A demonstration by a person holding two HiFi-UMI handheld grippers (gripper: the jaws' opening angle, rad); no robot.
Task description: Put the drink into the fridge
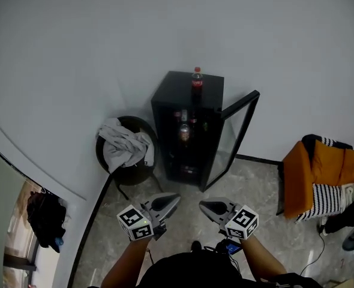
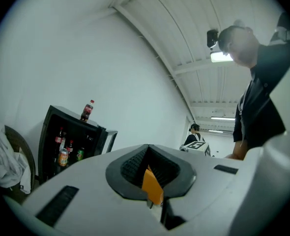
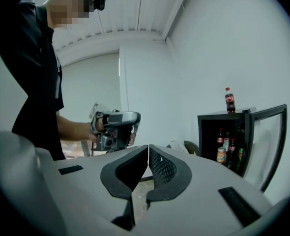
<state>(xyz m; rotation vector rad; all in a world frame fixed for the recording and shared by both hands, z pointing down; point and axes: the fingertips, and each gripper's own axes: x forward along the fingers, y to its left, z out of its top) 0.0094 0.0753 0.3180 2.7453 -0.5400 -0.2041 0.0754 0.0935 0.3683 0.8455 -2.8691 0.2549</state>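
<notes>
So we're at the approach step. The black fridge is far ahead, door open to the right. Left hand-held gripper and right hand-held gripper hang near us, jaws together, empty. The drink stands on the fridge top, so next we'd probably walk up, open a gripper and grab it.

Fridge: black, smooth, semi-gloss casing; door of clear glass. Drink: clear plastic bottle. Floor: polished, mottled grey stone; cloth: crumpled grey fabric.
</notes>
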